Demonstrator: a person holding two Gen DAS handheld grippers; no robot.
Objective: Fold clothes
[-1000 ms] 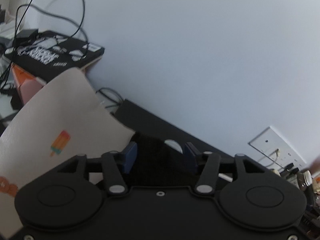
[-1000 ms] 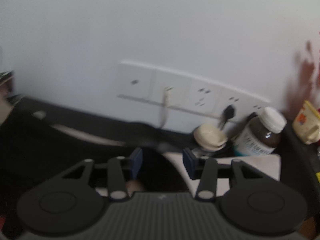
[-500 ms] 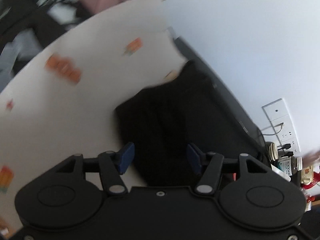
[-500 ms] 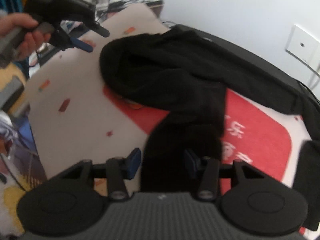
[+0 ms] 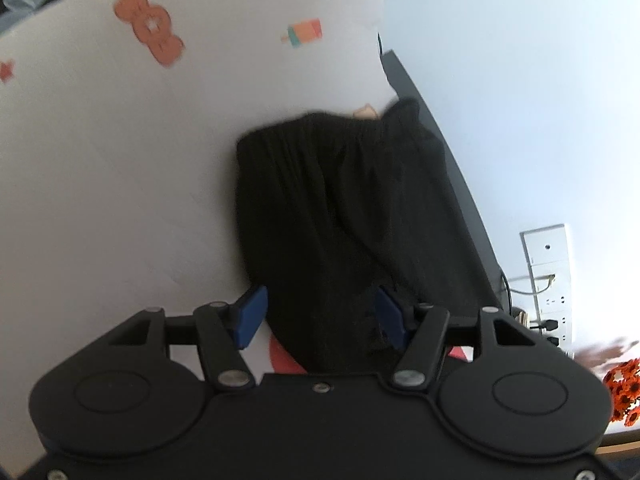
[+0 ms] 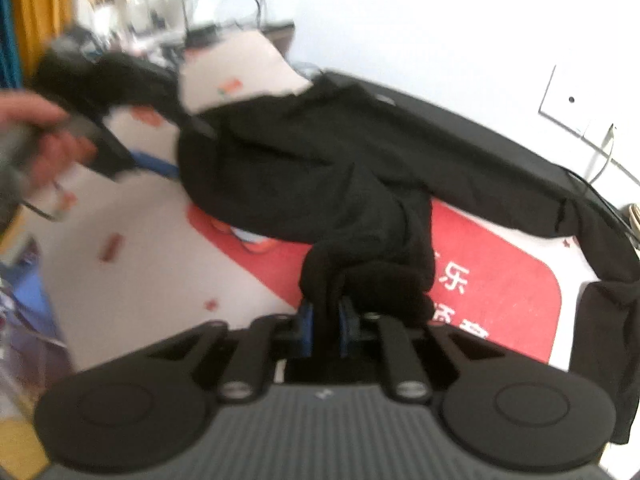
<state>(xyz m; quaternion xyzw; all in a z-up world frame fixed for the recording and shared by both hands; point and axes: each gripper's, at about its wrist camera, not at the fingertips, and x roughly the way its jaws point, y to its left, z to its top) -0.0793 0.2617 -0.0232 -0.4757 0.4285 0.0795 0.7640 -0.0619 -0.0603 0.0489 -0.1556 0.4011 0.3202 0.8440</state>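
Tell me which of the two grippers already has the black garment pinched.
The right gripper: its jaws have just closed on a bunch of the black garment. The left gripper straddles cloth, jaws apart.

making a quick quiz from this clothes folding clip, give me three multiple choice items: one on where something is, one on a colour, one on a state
1. Where does the black garment lie?
A. on the white patterned cloth and its red patch
B. on a bare wooden floor
C. over a chair back

2. What colour are the finger pads of the left gripper?
A. green
B. blue
C. yellow

3. How do the jaws of the right gripper stand?
A. wide open over nothing
B. out of view
C. closed on a bunch of the black garment

Answers:
1 A, the right wrist view shows the garment spread over the white cloth and partly over the red patch.
2 B, both pads show blue in the left wrist view.
3 C, having just closed, the jaws pinch a fold of black fabric between them.
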